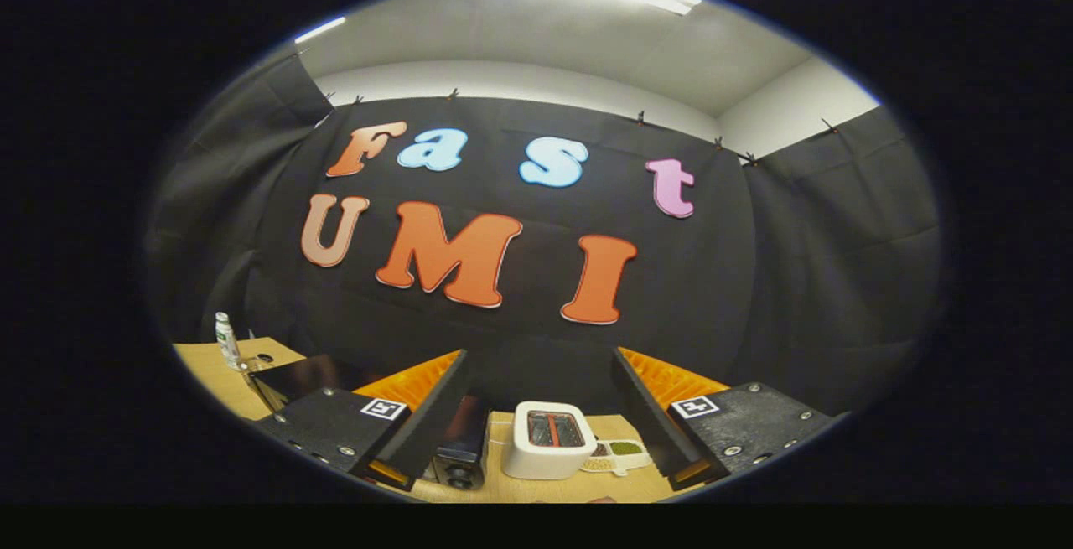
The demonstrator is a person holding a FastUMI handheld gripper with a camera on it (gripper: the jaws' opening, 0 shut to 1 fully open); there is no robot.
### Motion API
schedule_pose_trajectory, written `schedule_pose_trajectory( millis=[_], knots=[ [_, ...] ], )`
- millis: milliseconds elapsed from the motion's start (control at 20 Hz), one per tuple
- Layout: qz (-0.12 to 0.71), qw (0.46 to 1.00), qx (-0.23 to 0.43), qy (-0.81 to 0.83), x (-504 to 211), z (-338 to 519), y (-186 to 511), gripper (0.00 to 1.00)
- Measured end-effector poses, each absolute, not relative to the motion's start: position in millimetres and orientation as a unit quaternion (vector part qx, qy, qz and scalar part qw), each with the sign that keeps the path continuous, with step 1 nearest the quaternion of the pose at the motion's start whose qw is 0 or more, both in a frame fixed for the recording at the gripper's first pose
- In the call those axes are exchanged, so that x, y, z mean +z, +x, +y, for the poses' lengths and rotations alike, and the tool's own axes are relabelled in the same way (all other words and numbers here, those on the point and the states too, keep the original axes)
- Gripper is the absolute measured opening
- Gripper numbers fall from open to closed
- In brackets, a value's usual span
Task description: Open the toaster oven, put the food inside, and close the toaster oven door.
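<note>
My gripper (539, 354) is open, held high above a wooden table (545, 489), with nothing between its fingers. Below and between the fingers stands a small white appliance (549, 440) with a dark window and a red glow inside. To its left is the black toaster oven (459, 448), with a round knob low on its front; my left finger (419, 415) covers most of it. A small white dish (616, 453) holding green and brown food lies just right of the white appliance, close to my right finger (650, 411).
A clear bottle (226, 339) with a white cap stands at the table's far left corner. A glossy black surface (302, 375) shows beyond the left finger. The black booth cloth closes off the back and both sides.
</note>
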State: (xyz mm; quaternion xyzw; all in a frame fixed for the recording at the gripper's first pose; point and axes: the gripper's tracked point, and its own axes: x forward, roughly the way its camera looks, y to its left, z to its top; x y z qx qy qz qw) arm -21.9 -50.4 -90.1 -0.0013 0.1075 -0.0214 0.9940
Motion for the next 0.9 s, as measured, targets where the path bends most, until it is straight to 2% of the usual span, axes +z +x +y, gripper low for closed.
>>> schedule_pose_trajectory(
  millis=[250,500,900],
  knots=[
    [0.199,0.98,-0.002,0.005,-154,-45,-47,0.99],
    [0.307,0.949,0.047,0.052,-211,-11,-85,1.0],
    [0.308,0.939,0.118,0.094,-202,76,-71,1.0]
  ],
)
